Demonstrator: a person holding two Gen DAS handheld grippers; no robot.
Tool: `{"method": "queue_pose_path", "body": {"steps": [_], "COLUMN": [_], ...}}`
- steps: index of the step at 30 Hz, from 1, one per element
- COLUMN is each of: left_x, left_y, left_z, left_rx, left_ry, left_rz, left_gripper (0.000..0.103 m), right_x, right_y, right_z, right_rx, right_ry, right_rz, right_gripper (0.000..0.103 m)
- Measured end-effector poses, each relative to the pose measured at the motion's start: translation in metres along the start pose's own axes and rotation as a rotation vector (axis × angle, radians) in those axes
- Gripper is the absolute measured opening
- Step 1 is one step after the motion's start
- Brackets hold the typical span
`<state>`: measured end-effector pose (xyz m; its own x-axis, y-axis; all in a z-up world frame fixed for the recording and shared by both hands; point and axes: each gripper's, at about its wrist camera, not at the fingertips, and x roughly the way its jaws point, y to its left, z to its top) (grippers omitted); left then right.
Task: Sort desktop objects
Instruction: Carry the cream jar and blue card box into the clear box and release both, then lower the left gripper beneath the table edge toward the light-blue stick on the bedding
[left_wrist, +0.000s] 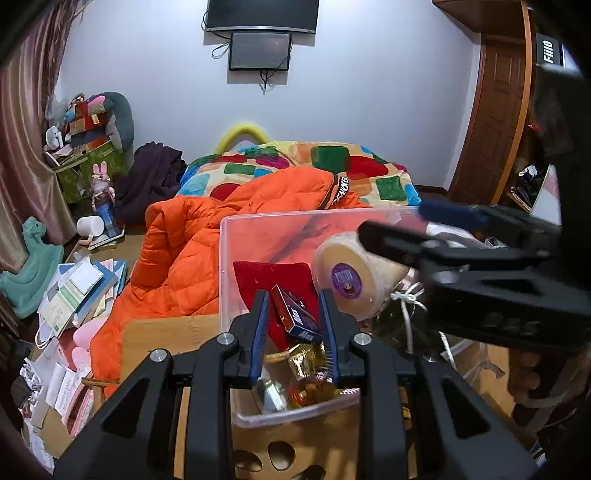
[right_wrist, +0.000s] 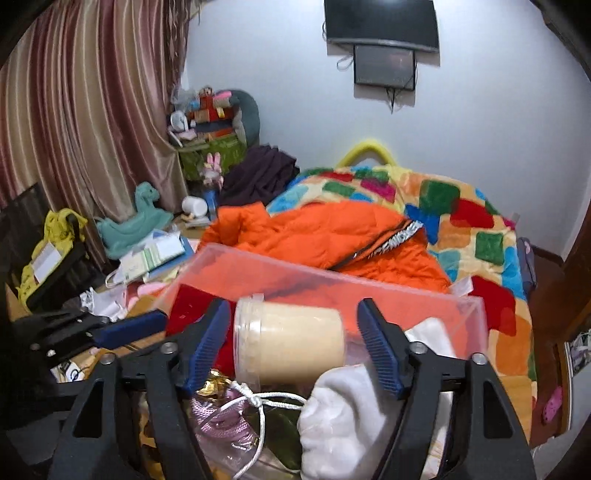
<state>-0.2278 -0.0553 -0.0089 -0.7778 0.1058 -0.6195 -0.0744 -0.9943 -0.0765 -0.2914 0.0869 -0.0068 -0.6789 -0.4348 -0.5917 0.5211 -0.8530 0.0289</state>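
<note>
At the far left of the left wrist view, papers and booklets (left_wrist: 79, 291) lie heaped on the floor beside the orange puffer jacket (left_wrist: 207, 236), which spreads over the bed in front of the patchwork blanket (left_wrist: 332, 162). Right of the jacket, a clear plastic bin (left_wrist: 236, 236) rests on a cardboard box (left_wrist: 155, 336). The left gripper (left_wrist: 295, 332) hangs above the bin's near end, its blue-padded fingers narrowly parted with nothing pinched between them; behind and between them a small red and blue box printed "Max" (left_wrist: 297, 314) lies tilted on a red cloth (left_wrist: 269, 277), and below it sit gold foil wrappers (left_wrist: 304, 358). Further right in the bin, a cream plastic jar (left_wrist: 351, 273) lies on its side, its purple-labelled end facing this camera, with a knotted white cord (left_wrist: 406, 299) just beside it. In the right wrist view the right gripper (right_wrist: 293, 341) is spread wide, one finger on each side of the jar (right_wrist: 288, 343) and neither pad touching it. Beneath the jar a pink mesh pouch (right_wrist: 221, 417) tied with the white cord (right_wrist: 258, 402) sits at the left, and a white cloth bundle (right_wrist: 347, 417) fills the right part of the bin (right_wrist: 476, 314).
</note>
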Motion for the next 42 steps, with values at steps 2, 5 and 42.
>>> {"method": "queue_pose_path", "body": {"steps": [2,5,42], "left_x": [-0.008,-0.023,-0.121], "left_y": [-0.002,-0.006,-0.097], "left_z": [0.0,0.0,-0.252], "left_rx": [0.001,0.007,0.131], "left_ry": [-0.009,-0.032,0.243], "left_rz": [-0.005,0.001,-0.099], "left_gripper": [0.026,0.034,0.053], "right_x": [-0.015,-0.038,-0.191], "right_y": [0.002,0.003,0.008], "right_z": [0.001,-0.002,-0.161], "right_rx": [-0.012,-0.022,0.06], "right_ry": [-0.033,-0.064,-0.081], "right_rz": [-0.025,-0.041,-0.026], "right_gripper": [0.078,0.079,0.083]}}
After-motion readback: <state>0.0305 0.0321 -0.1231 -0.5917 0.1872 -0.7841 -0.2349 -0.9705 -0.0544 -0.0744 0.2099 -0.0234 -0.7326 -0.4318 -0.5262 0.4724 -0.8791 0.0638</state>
